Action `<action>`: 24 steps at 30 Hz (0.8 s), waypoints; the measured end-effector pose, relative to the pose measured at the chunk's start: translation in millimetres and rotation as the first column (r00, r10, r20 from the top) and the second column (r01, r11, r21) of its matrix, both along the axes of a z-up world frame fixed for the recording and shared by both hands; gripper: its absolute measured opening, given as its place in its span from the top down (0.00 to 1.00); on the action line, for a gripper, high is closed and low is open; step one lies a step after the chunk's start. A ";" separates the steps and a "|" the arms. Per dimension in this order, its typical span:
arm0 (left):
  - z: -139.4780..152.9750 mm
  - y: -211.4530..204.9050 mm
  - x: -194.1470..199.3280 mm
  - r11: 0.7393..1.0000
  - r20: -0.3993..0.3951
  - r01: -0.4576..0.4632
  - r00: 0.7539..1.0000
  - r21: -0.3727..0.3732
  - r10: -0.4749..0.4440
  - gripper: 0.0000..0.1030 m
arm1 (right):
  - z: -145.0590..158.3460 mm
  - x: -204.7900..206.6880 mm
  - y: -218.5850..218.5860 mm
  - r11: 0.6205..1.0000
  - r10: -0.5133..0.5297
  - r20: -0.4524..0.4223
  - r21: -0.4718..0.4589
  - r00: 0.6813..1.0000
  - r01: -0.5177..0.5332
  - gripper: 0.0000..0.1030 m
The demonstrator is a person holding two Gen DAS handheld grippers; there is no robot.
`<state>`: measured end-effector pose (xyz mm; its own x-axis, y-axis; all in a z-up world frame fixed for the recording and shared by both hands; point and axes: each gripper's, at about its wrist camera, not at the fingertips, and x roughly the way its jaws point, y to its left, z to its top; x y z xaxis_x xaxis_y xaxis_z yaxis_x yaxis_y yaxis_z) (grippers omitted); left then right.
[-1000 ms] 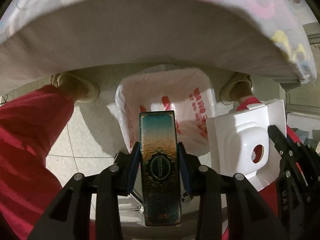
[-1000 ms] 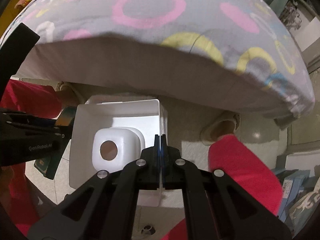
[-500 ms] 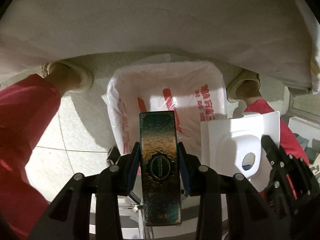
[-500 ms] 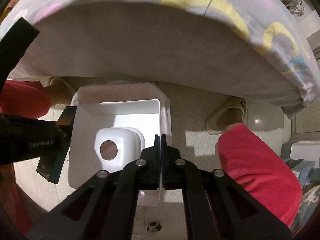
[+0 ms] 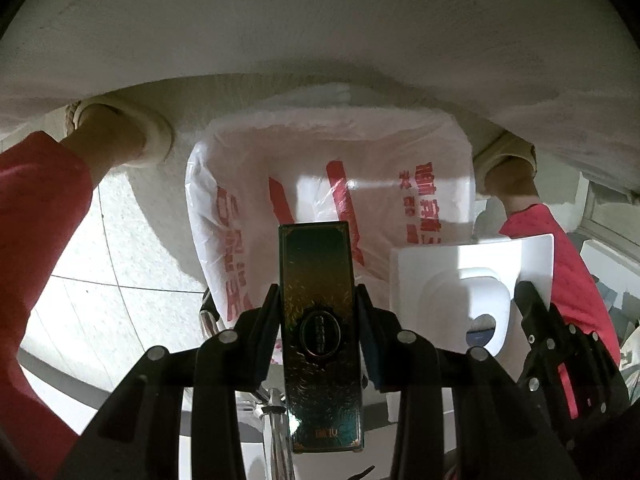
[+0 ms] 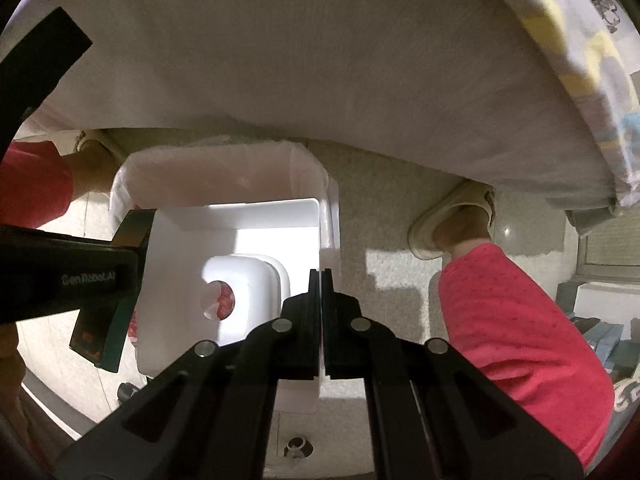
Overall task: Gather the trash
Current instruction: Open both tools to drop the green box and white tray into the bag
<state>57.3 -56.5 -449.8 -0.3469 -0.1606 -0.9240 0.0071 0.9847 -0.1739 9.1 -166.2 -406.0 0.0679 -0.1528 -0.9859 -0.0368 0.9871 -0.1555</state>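
Left gripper (image 5: 318, 326) pinching green box (image 5: 320, 320), long axis toward bin bag (image 5: 256, 168) mouth straight below. Right gripper (image 6: 321, 312) pressed on white tray (image 6: 240, 248) wall, over bag's right edge.

Bin liner (image 5: 248, 184): thin crinkled plastic film, translucent, red print. Green box (image 5: 320, 312): glossy embossed card, gilt pattern. White tray (image 6: 240, 240): smooth moulded plastic, matt. Fingers (image 5: 268, 320): matt black plastic. Floor (image 5: 120, 248): speckled polished tile.

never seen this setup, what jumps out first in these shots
The left gripper clamps a dark teal and gold patterned box right above a bin lined with a white bag printed in red. Beside it, the right gripper pinches the wall of a white moulded packaging tray over the same bin.
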 end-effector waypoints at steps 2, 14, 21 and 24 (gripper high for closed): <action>-5.5 0.4 0.9 1.000 -0.015 -0.005 1.000 0.005 0.005 0.65 | -4.9 2.1 -1.4 1.000 -0.001 -0.015 -0.001 1.000 0.001 0.98; -26.7 -2.9 9.7 1.000 -0.066 -0.013 0.998 0.021 0.014 0.65 | -29.4 9.8 -0.3 1.000 0.012 -0.084 -0.022 0.996 -0.014 0.98; -37.7 -1.8 11.6 0.999 -0.092 -0.019 0.996 0.029 0.022 0.65 | -38.4 14.8 0.0 1.000 0.008 -0.109 -0.024 0.994 -0.011 0.98; -41.0 -1.5 12.3 0.999 -0.102 -0.025 0.994 0.032 0.028 0.65 | -42.1 15.0 2.6 1.000 0.015 -0.117 -0.025 0.993 -0.018 0.98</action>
<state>69.6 -58.0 -490.8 -0.4363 -0.1436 -0.8883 -0.0358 0.9892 -0.1424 24.1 -163.6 -448.1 -0.0452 -0.1785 -0.9829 -0.0727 0.9819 -0.1750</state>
